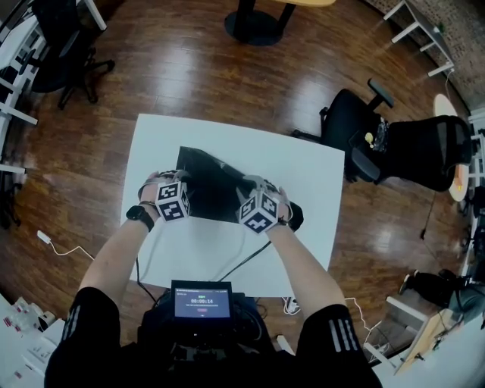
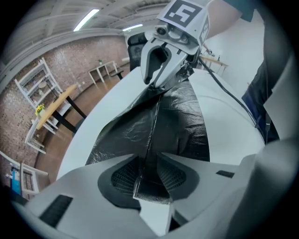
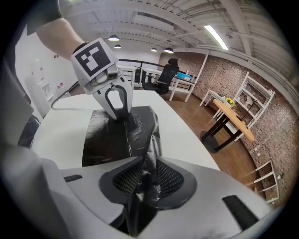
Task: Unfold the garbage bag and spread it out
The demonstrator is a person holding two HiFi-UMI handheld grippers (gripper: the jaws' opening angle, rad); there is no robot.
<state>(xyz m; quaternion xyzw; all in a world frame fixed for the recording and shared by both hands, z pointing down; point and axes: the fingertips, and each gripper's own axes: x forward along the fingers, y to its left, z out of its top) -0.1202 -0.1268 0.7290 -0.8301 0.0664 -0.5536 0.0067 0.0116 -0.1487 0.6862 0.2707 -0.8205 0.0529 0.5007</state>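
Observation:
A black garbage bag (image 1: pixel 212 186) lies mostly flat and partly folded on the white table (image 1: pixel 303 182). Both grippers sit at its near edge, facing each other. My left gripper (image 1: pixel 176 198) has a thin upright fold of the bag (image 2: pixel 177 121) between its jaws (image 2: pixel 147 156), with gaps showing beside the fold. My right gripper (image 1: pixel 258 208) is shut on a bunched strip of the bag (image 3: pixel 107 135), which fills the gap at its fingertips (image 3: pixel 149 161) and rises off the table. Each gripper shows in the other's view: the right one (image 2: pixel 159 86) and the left one (image 3: pixel 117 112).
A black cable (image 1: pixel 242 261) crosses the table's near part toward a small screen (image 1: pixel 201 301) at the person's chest. Black office chairs stand to the right (image 1: pixel 394 144) and far left (image 1: pixel 61 45). A round table base (image 1: pixel 258 23) stands beyond on the wooden floor.

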